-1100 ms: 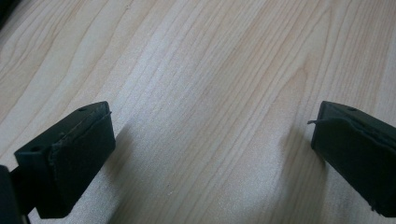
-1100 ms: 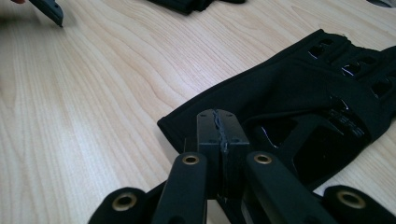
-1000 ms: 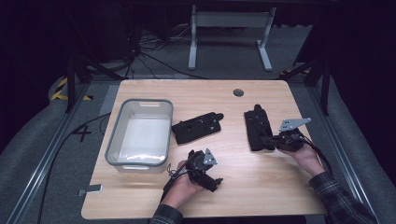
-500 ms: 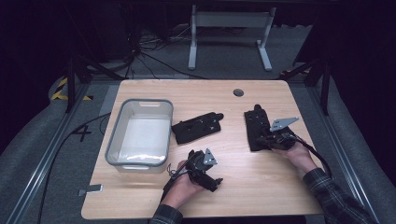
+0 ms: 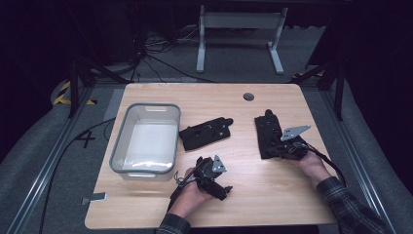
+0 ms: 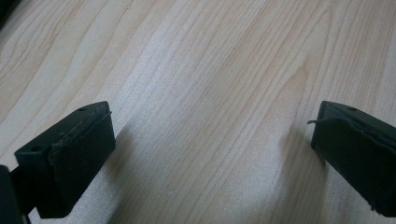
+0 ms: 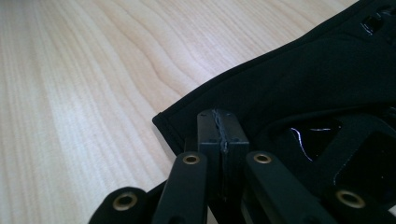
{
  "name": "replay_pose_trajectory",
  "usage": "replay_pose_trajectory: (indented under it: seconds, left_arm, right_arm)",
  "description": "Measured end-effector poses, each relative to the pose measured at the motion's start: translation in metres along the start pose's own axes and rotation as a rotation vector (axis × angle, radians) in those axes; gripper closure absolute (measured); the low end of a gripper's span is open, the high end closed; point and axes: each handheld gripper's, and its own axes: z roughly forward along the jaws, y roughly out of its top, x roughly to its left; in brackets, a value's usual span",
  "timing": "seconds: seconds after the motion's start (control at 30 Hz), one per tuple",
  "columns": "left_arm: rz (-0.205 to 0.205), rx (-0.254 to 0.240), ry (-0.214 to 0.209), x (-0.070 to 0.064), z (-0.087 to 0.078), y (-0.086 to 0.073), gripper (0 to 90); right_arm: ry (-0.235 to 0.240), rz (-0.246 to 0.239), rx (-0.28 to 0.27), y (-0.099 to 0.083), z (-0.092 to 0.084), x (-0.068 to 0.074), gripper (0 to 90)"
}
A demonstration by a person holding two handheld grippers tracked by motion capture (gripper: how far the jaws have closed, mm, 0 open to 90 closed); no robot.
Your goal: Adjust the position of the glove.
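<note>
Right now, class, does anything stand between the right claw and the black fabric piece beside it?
Nothing visible does. The right claw, jaws shut, sits right at the edge of the black fabric piece, with bare table beside them. The second black piece lies apart, toward the clear bin.

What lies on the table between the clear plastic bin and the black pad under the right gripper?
In the high view, a second black pad lies between the bin and the right-hand pad; bare wood either side.

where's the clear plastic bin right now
In the high view the clear plastic bin sits on the left part of the wooden table, just left of the nearer black glove and ahead of the left tongs.
</note>
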Motion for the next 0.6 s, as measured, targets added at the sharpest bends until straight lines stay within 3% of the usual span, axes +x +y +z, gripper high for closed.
replay_pose_trajectory:
  seconds: [0.3,0.6]
  left_arm:
    - [0.0,-0.001,0.0,0.0,0.0,0.0,0.0]
    - [-0.001,0.0,0.0,0.0,0.0,0.0,0.0]
  right_arm:
    - [0.035,-0.005,0.007,-0.008,-0.007,0.01,90.0]
    - [0.066,-0.018,0.019,-0.018,-0.017,0.029,90.0]
